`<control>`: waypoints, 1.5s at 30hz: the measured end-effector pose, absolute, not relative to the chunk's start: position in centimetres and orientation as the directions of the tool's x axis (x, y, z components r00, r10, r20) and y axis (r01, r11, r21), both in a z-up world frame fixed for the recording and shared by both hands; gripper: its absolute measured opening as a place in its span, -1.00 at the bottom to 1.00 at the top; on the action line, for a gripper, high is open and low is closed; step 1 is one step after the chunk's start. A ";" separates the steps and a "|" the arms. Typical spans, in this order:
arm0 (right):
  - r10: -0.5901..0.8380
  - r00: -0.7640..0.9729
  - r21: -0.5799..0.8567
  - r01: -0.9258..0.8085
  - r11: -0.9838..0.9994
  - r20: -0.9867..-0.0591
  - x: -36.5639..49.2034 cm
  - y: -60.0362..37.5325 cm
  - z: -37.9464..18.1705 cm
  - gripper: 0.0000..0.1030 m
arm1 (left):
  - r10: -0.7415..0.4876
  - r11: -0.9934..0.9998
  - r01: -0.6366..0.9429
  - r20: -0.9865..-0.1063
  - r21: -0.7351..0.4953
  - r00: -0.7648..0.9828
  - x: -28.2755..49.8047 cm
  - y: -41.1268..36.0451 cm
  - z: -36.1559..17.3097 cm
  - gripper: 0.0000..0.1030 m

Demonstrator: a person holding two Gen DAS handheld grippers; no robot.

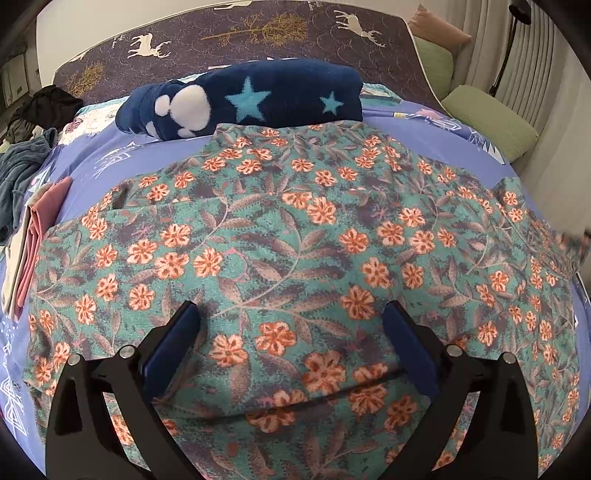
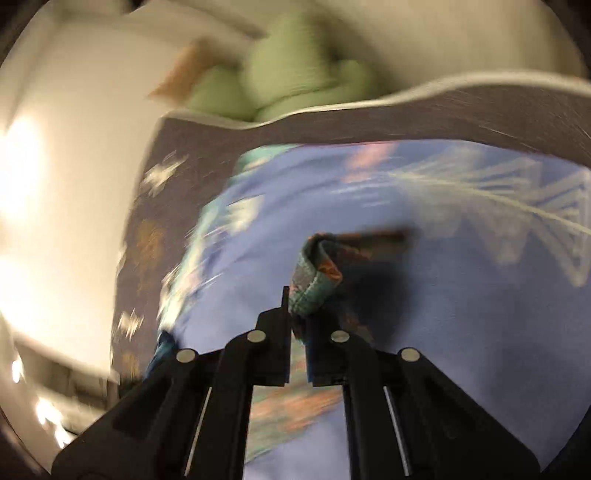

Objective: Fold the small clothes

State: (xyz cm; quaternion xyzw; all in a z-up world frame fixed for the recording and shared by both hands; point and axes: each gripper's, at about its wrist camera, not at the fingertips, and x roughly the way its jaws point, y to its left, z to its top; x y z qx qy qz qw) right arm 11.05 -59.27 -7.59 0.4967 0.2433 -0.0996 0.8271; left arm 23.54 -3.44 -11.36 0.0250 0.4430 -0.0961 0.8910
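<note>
We see the left tool (image 1: pixel 291 321) as matte black linkage arms studded with round silver pins, carrying two flat dark-blue pads (image 1: pixel 400 326). Our right tool (image 2: pixel 295 314) shares that black frame and silver pins, with thin bright rods along its arms.

A bed with a periwinkle patterned sheet (image 1: pixel 424 125) fills the frame. A deer-print mattress edge (image 1: pixel 229 33) spans the top, green cushions (image 1: pixel 487 122) and pleated curtains (image 1: pixel 517 66) upper right.
</note>
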 end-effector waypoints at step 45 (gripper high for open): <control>0.335 0.675 0.051 -0.403 0.914 -0.657 17.3 -14.3 -5.9 -0.58 | -0.637 0.768 0.291 -0.629 -0.571 0.446 28.2 -4.8 -6.4 -0.96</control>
